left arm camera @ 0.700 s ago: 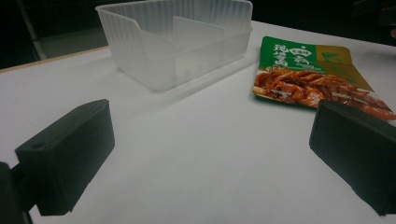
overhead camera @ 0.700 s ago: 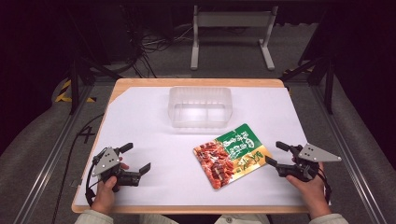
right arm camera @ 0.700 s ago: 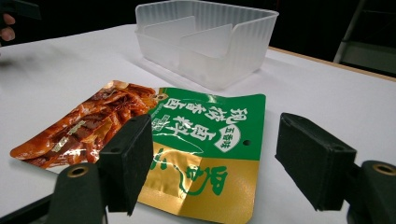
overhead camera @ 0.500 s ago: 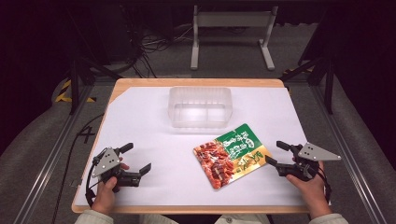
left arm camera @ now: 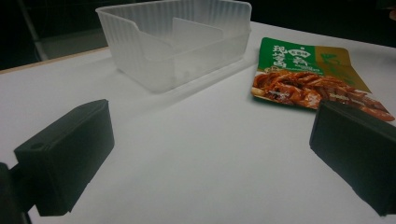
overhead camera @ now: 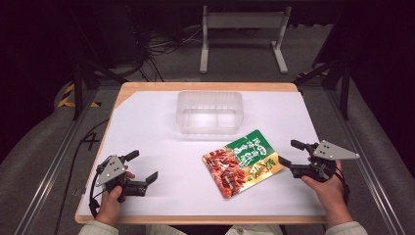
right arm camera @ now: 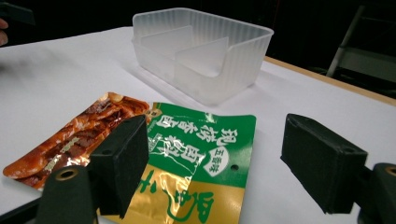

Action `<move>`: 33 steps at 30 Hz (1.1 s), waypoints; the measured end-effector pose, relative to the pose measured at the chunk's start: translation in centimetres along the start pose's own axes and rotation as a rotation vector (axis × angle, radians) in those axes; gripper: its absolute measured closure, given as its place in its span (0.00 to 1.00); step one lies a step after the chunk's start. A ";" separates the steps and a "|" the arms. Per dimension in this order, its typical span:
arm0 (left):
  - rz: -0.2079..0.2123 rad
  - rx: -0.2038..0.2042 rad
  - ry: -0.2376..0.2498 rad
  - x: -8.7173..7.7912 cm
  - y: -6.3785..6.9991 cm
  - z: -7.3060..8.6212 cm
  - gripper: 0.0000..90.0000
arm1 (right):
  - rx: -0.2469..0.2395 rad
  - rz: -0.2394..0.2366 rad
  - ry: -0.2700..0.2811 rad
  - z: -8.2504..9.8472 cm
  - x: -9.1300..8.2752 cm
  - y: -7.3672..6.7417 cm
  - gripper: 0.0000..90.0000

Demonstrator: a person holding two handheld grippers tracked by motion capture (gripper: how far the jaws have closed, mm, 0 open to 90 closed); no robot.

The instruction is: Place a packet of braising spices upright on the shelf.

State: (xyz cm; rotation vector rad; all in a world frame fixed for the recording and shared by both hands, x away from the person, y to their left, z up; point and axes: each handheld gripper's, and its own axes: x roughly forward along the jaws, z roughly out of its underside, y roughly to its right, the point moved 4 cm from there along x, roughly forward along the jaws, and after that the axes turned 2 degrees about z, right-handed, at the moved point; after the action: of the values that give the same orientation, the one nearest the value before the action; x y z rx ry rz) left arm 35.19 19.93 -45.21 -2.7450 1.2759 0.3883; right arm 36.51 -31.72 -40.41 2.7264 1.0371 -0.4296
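A flat food packet [overhead camera: 242, 161] in green, gold and red lies on the white table right of centre; it also lies ahead in the left gripper view [left arm camera: 308, 77] and just before the jaws in the right gripper view [right arm camera: 187, 149]. A clear plastic tub [overhead camera: 210, 111] with inner dividers stands behind it, empty [left arm camera: 175, 39] [right arm camera: 205, 49]. My right gripper [overhead camera: 288, 152] is open just right of the packet, jaws either side of its near corner, not touching. My left gripper [overhead camera: 142, 166] is open near the front left, apart from everything.
A white sheet [overhead camera: 147, 127] covers the wooden table [overhead camera: 205, 86]. Behind the table are a metal stand [overhead camera: 242, 29] and cables on the dark floor. A person's hands hold both grippers at the front edge.
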 end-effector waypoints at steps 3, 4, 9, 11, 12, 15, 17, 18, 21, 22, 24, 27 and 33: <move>0.002 -0.002 0.002 0.1 0.1 0.0 0.01 | -0.013 -0.006 0.011 -1.1 0.5 -0.1 0.26; 0.002 0.001 0.000 0.2 0.1 0.0 0.01 | -0.013 -0.006 0.011 -1.1 0.5 -0.1 0.26; 0.001 -0.003 0.000 0.1 0.0 0.0 0.01 | -0.021 -0.004 0.019 -2.2 1.0 0.0 0.26; -0.001 -0.005 -0.002 0.1 0.0 0.0 0.01 | -0.023 -0.001 0.027 -2.7 1.3 0.1 0.26; -0.003 -0.003 -0.004 0.1 0.0 0.0 0.01 | -0.020 -0.001 0.030 -2.9 1.4 0.2 0.26; -0.011 -0.004 -0.018 0.2 -0.1 0.1 0.01 | -0.018 -0.004 0.025 -3.1 1.7 0.4 0.26; -0.015 0.004 -0.021 0.2 -0.1 0.1 0.01 | 0.022 -0.017 -0.013 -3.2 2.2 0.6 0.24; -0.014 -0.001 -0.020 0.2 -0.1 0.1 0.01 | 0.030 -0.016 -0.033 -3.2 2.3 0.8 0.24; -0.012 -0.001 -0.018 0.3 -0.1 0.1 0.01 | 0.034 -0.001 -0.063 -3.3 2.5 1.1 0.24; -0.016 0.003 -0.019 0.3 -0.1 0.1 0.01 | 0.039 0.001 -0.061 -3.4 2.6 1.2 0.24; -0.023 0.005 -0.026 0.4 -0.1 0.1 0.01 | 0.037 0.004 -0.065 -3.5 2.7 1.4 0.24; -0.025 -0.002 -0.028 0.4 -0.1 0.2 0.01 | 0.049 -0.004 -0.096 -3.5 3.0 1.6 0.26; -0.025 0.003 -0.028 0.4 -0.1 0.2 0.01 | 0.100 -0.009 -0.241 -2.3 4.1 2.1 0.30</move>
State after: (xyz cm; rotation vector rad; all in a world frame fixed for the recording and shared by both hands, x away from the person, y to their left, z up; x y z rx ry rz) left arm 35.50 19.76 -45.48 -2.7405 1.2331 0.4207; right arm 41.30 -30.14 -39.42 2.6690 0.9884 -0.8096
